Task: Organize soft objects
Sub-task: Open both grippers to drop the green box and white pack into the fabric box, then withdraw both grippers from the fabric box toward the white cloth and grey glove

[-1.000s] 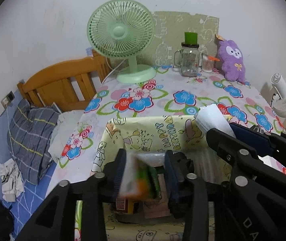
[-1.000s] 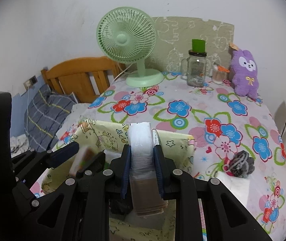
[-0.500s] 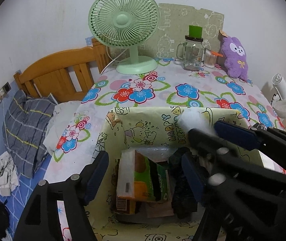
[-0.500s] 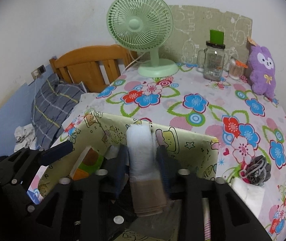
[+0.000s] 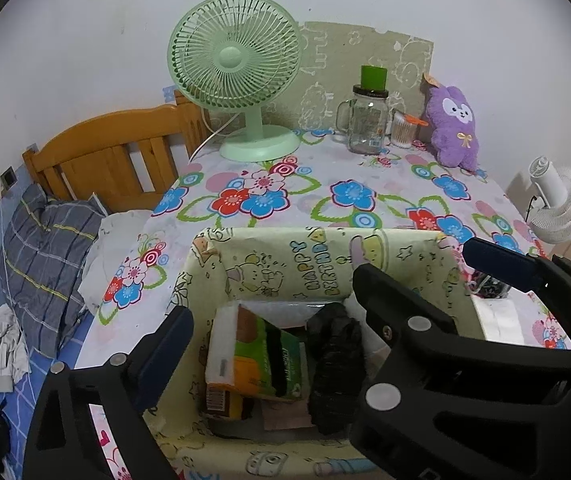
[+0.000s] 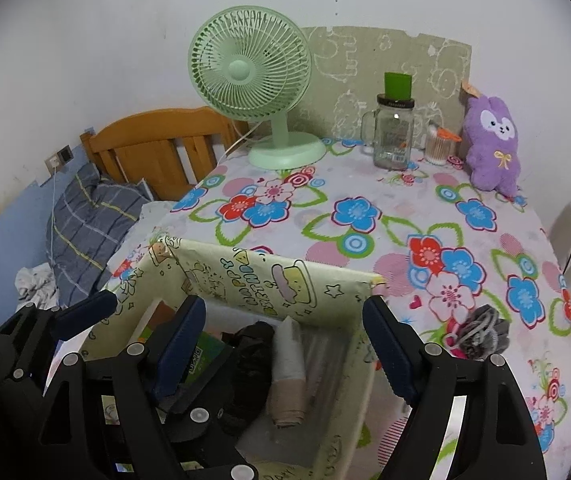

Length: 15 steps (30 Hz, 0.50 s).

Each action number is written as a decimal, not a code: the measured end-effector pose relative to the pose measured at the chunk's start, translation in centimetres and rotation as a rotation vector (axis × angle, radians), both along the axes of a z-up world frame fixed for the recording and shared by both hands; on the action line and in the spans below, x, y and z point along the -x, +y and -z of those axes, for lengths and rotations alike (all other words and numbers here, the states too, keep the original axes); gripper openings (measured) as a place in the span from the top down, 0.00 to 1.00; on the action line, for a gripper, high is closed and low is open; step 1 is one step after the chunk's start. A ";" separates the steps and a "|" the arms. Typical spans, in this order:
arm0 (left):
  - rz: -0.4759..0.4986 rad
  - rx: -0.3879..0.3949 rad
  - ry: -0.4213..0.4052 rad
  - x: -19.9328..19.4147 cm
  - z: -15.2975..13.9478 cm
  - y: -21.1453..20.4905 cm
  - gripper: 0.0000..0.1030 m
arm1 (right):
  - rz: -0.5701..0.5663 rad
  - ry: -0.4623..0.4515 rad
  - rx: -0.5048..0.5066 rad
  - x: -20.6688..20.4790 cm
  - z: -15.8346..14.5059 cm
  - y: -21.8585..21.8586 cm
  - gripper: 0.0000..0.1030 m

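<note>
Yellow cartoon-print box point(image 5: 317, 264) sits at the table's near edge, already collecting tissue pack point(image 5: 253, 356) and rolled cloth point(image 6: 287, 364). Left gripper point(image 5: 269, 344) and right gripper point(image 6: 285, 344) spread wider above, gripping nothing, evidently releasing.

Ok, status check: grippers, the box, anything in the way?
Left gripper and right gripper opening, nothing between the pads. Tissue pack and white roll lie in the yellow box. Grey scrunchie outside on the table.
</note>
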State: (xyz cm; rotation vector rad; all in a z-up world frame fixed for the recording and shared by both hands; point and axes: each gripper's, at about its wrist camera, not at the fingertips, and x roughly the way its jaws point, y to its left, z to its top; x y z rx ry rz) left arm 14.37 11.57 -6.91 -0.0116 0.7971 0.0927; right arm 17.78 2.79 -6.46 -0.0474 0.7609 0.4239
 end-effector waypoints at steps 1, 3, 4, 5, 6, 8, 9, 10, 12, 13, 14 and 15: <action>0.000 0.000 -0.002 0.1 -0.1 -0.1 0.03 | 0.004 -0.003 0.002 0.1 -0.2 -0.2 0.18; 0.001 0.002 -0.012 0.4 -0.4 -0.5 0.02 | 0.007 -0.014 0.003 0.5 -0.5 -0.6 0.17; 0.001 0.002 -0.016 0.5 -0.6 -0.6 0.01 | 0.009 -0.019 0.004 0.7 -0.7 -0.8 0.17; 0.000 0.000 -0.020 0.6 -0.8 -0.9 0.00 | 0.012 -0.023 0.005 0.8 -0.9 -1.0 0.17; 0.000 -0.001 -0.022 0.7 -0.9 -1.1 0.00 | 0.019 -0.028 0.011 0.9 -1.1 -1.1 0.16; 0.001 -0.001 -0.027 0.9 -1.2 -1.4 0.00 | 0.035 -0.040 0.018 1.2 -1.4 -1.6 0.14; -0.001 -0.003 -0.030 1.0 -1.3 -1.6 0.00 | 0.040 -0.044 0.015 1.4 -1.6 -1.8 0.14; -0.002 -0.007 -0.037 1.2 -1.5 -1.9 0.00 | 0.044 -0.046 0.011 1.5 -1.8 -2.2 0.14; 0.002 -0.008 -0.041 1.4 -1.8 -2.3 0.00 | 0.049 -0.049 0.007 1.8 -2.1 -2.6 0.14; 0.005 -0.008 -0.043 1.5 -1.9 -2.5 0.00 | 0.052 -0.052 0.004 2.0 -2.2 -2.9 0.13; 0.007 -0.007 -0.045 1.7 -2.0 -2.8 0.00 | 0.055 -0.054 0.003 2.1 -2.3 -3.0 0.13; 0.010 -0.008 -0.048 1.8 -2.1 -3.0 0.00 | 0.059 -0.058 0.003 2.3 -2.5 -3.3 0.13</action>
